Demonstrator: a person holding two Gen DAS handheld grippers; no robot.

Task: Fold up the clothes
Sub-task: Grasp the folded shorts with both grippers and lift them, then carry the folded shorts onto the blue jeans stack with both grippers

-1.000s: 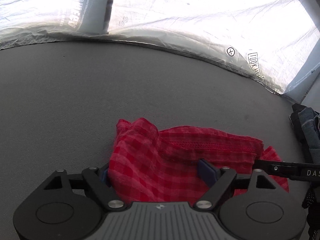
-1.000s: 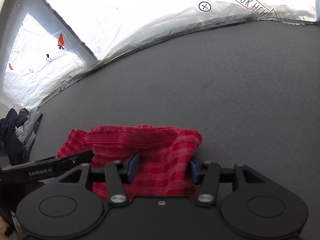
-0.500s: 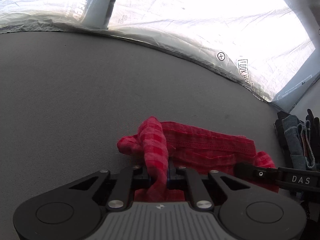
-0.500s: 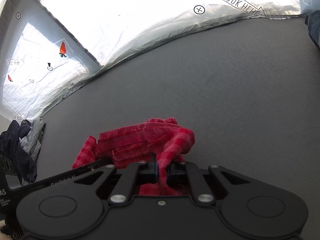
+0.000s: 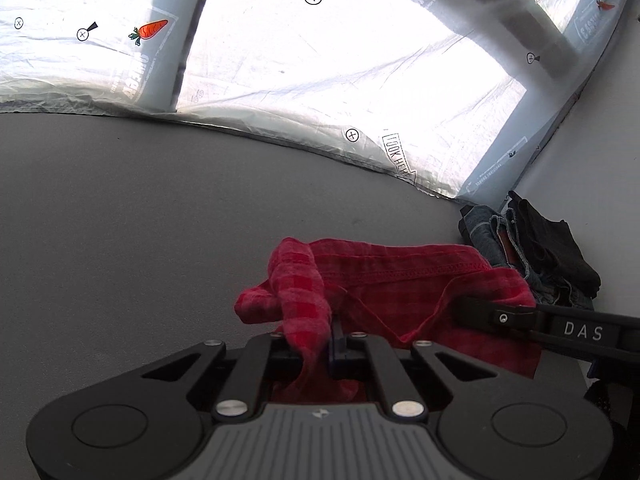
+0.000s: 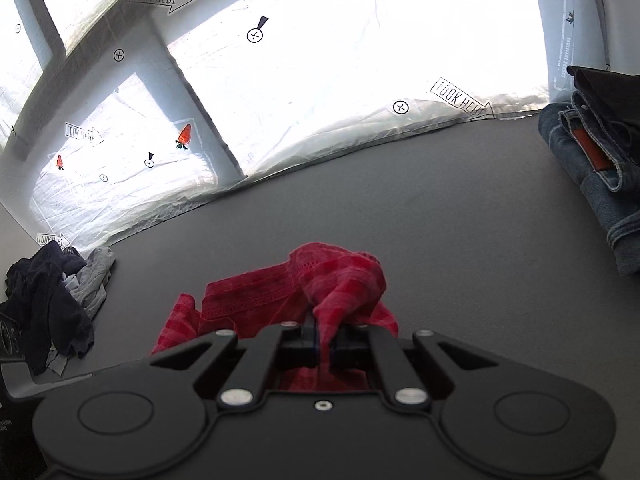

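A red checked garment (image 5: pixel 400 280) lies bunched on the grey table (image 5: pixel 140 220). My left gripper (image 5: pixel 320 344) is shut on its left corner, the cloth pinched between the pads. My right gripper (image 6: pixel 326 340) is shut on the right corner of the same garment (image 6: pixel 256 292). The right gripper's black finger (image 5: pixel 520 320) shows at the right of the left wrist view, over the cloth. Both pinched corners are raised above the table, with the waistband seam stretched between them.
A stack of folded jeans and dark clothes (image 5: pixel 532 248) sits at the table's right edge, also in the right wrist view (image 6: pixel 592 168). A loose heap of dark and grey clothes (image 6: pixel 52 304) lies at the left. A plastic-covered wall (image 5: pixel 320 80) runs behind the table.
Both grippers went from open around the garment's corners to shut on them, then lifted the corners up off the table.
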